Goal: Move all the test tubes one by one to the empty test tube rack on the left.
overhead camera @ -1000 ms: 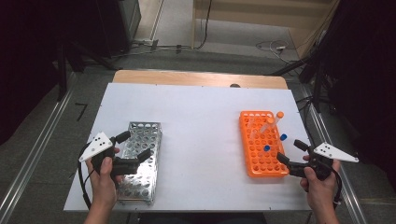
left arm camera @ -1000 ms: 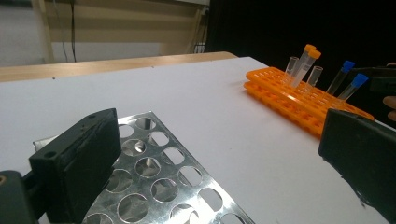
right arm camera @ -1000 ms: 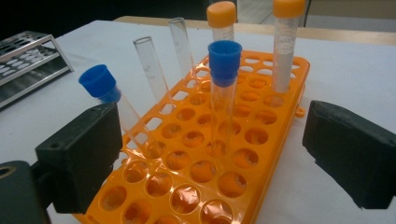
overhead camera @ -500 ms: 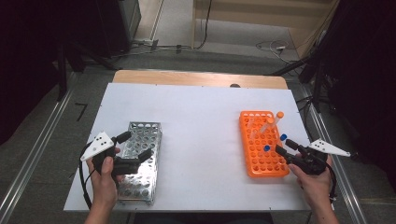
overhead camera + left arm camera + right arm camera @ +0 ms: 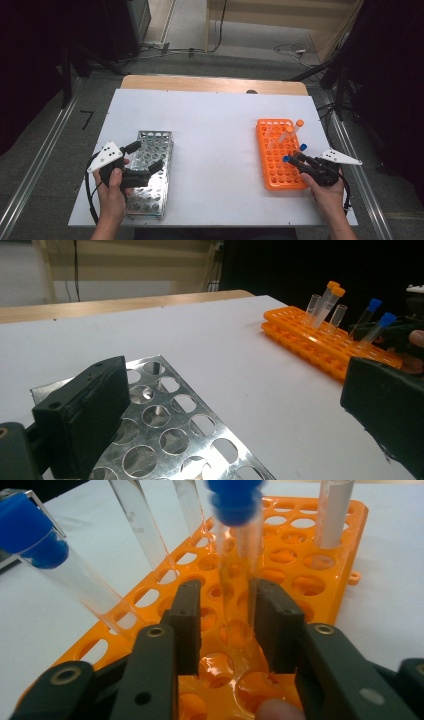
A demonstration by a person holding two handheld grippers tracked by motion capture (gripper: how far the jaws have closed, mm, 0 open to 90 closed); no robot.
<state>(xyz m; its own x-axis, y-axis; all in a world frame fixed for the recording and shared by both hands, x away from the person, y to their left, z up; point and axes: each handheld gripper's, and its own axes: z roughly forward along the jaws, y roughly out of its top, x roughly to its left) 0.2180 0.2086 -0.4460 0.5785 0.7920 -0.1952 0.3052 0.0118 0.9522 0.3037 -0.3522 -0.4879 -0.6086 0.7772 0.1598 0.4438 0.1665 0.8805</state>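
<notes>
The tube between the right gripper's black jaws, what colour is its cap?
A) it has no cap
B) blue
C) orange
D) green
B: in the right gripper view the clear tube standing between the black jaws of the right gripper carries a blue cap, over the orange rack.

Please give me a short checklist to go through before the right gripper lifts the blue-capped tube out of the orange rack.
1. Blue-capped tube sits between the right gripper's jaws, which have just been closing: ok.
2. Pads press firmly on the tube: cannot tell.
3. Neighbouring blue-capped tube is outside the jaws: ok.
4. Orange rack lies flat on the table: ok.
5. Left gripper is open over the metal rack: ok.
</notes>
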